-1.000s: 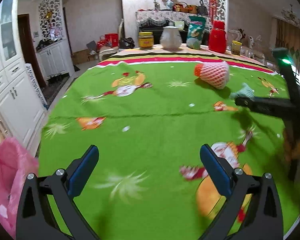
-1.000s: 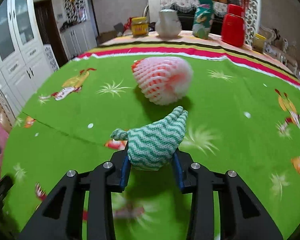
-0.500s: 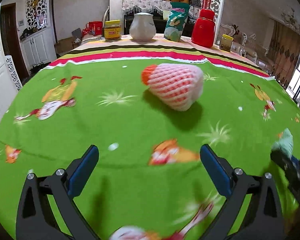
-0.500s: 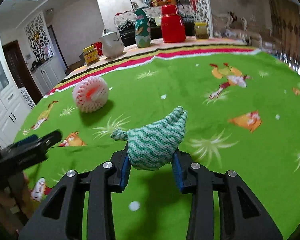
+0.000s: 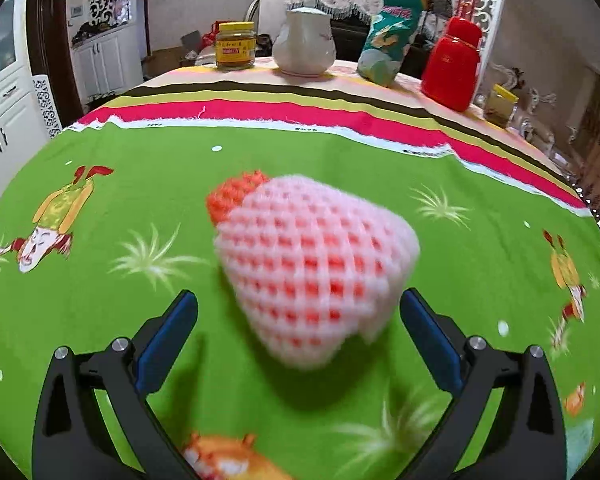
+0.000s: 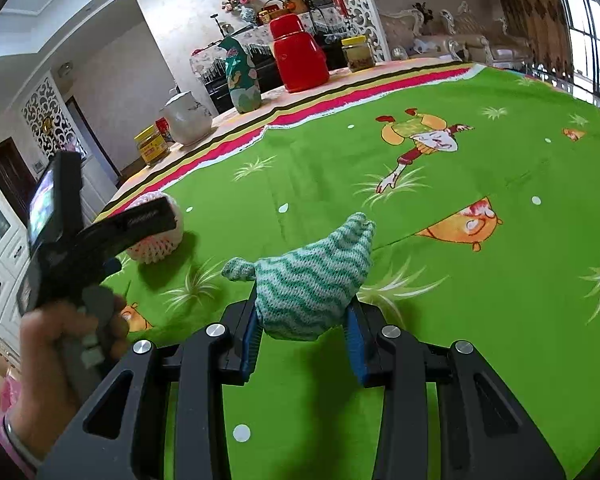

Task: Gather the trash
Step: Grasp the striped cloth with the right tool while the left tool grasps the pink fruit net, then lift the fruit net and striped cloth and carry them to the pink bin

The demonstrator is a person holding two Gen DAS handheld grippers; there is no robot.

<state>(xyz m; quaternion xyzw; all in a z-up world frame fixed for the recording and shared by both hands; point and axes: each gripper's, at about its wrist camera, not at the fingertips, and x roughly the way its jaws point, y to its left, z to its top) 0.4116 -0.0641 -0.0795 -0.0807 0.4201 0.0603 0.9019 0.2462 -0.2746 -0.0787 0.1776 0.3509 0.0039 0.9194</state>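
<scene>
A pink-and-white foam fruit net (image 5: 312, 268) with an orange end lies on the green tablecloth (image 5: 140, 184). My left gripper (image 5: 298, 320) is open, its blue pads on either side of the net's near end, not touching it. The net also shows in the right wrist view (image 6: 156, 240), partly behind the left gripper's body. My right gripper (image 6: 302, 320) is shut on a green-and-white foam net (image 6: 312, 284) and holds it above the cloth.
At the table's far edge stand a yellow-lidded jar (image 5: 235, 46), a white jug (image 5: 304, 48), a green snack bag (image 5: 388, 48), a red thermos (image 5: 454, 64) and a small jar (image 5: 500, 106). White cabinets (image 5: 8, 92) stand left. The person's hand (image 6: 56, 360) holds the left gripper.
My left gripper has swung right and moved forward until the pink net lies between its open fingers. My right gripper, still holding the green net, has turned to the right.
</scene>
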